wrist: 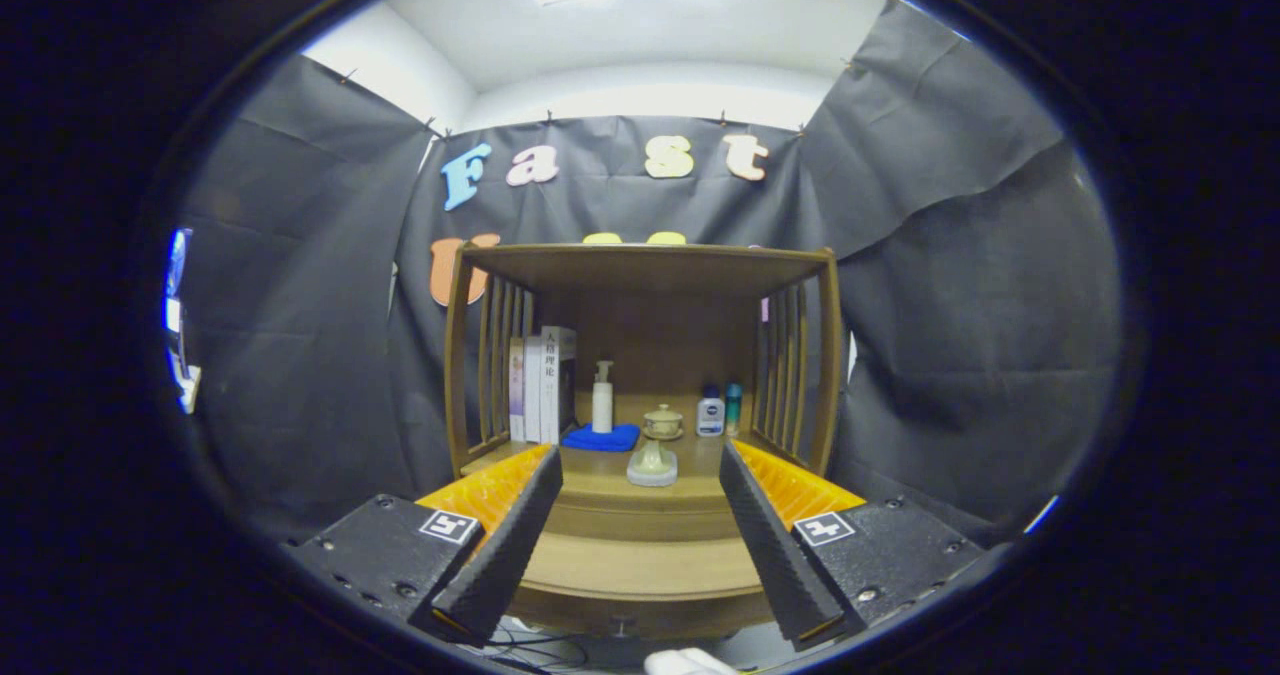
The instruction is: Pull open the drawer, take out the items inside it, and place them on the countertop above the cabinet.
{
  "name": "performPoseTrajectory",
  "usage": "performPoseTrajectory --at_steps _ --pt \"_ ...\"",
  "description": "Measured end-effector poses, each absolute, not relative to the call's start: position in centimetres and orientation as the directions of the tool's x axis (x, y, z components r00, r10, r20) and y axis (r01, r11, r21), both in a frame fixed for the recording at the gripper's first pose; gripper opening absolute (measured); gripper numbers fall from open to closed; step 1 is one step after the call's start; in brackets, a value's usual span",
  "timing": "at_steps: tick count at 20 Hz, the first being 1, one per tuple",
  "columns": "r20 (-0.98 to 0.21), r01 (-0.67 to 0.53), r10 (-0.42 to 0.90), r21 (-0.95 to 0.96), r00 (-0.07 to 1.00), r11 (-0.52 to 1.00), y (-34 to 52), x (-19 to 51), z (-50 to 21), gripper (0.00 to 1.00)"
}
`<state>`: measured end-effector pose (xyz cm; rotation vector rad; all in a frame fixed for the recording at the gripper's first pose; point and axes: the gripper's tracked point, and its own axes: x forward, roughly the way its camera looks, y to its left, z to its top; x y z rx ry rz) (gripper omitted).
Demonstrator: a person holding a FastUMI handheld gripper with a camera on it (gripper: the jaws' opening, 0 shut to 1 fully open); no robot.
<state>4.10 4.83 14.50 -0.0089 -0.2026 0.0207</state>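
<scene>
The gripper [640,475] is spread wide and holds nothing, facing the wooden cabinet [640,275]. The closed drawer [640,580], its knob [622,619] at the front edge, sits between the fingers.

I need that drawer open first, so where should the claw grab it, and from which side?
Grip the small knob centred on the drawer front, coming straight in from the front. It juts toward the open claw, whose fingers stand spread well wider than it.
</scene>
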Motion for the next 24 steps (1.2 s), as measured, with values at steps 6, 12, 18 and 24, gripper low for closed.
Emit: performPoseTrajectory --at_steps 6,12,18,24 --pt "0.162 -0.012 0.007 0.034 0.987 0.999 2.9 2.6 8.2 1.00" --pt "0.017 -0.022 0.021 0.017 1.000 1.000 2.7 4.4 -1.4 1.00" --pt "-0.077 -0.038 0.037 -0.011 0.996 0.999 4.1 8.3 -6.8 1.00" --pt "-0.094 -0.032 0.032 0.001 0.995 0.999 4.3 10.8 -8.4 1.00"
